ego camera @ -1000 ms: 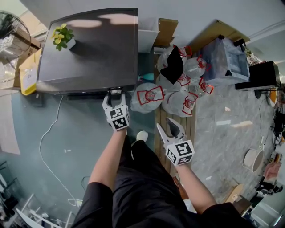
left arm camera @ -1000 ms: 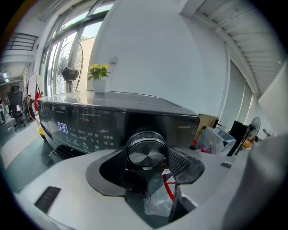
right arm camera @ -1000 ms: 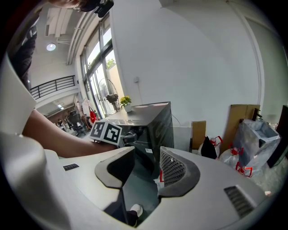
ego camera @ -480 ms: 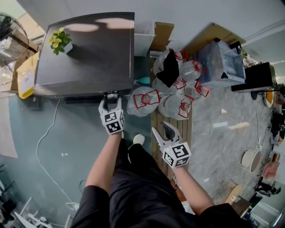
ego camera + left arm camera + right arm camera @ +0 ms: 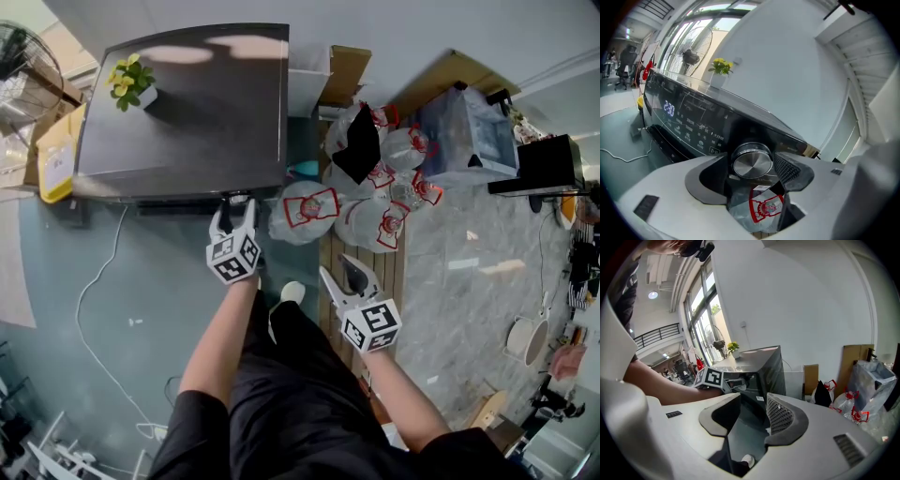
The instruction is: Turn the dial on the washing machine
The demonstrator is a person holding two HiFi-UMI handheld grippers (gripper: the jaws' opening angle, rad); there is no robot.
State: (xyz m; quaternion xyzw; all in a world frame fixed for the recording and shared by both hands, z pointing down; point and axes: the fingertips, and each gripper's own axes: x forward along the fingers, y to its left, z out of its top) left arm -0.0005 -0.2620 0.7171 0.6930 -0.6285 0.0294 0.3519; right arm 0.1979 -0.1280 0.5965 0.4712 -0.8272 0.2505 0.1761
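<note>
Straddling the dial point(image 5: 751, 161): your left gripper point(image 5: 235, 207), its jaws at their widest after just opening further. The dial sits between the pads, which flank it closely without clamping it.
Dial: round brushed-metal, at the right end of the control panel point(image 5: 689, 126) on the washer point(image 5: 187, 103), on the front edge facing you.
Washer: dark flat top; display point(image 5: 669, 108) lit (pale digits at the panel's left end).
On top: small plant point(image 5: 129, 80) with yellow flowers, near the far left corner.
Right gripper point(image 5: 339, 272): you hold it back, well apart from the washer, jaws moderately apart with nothing between them.
Beside washer: clear bags point(image 5: 309, 206) with red print, heaped just to its right.
</note>
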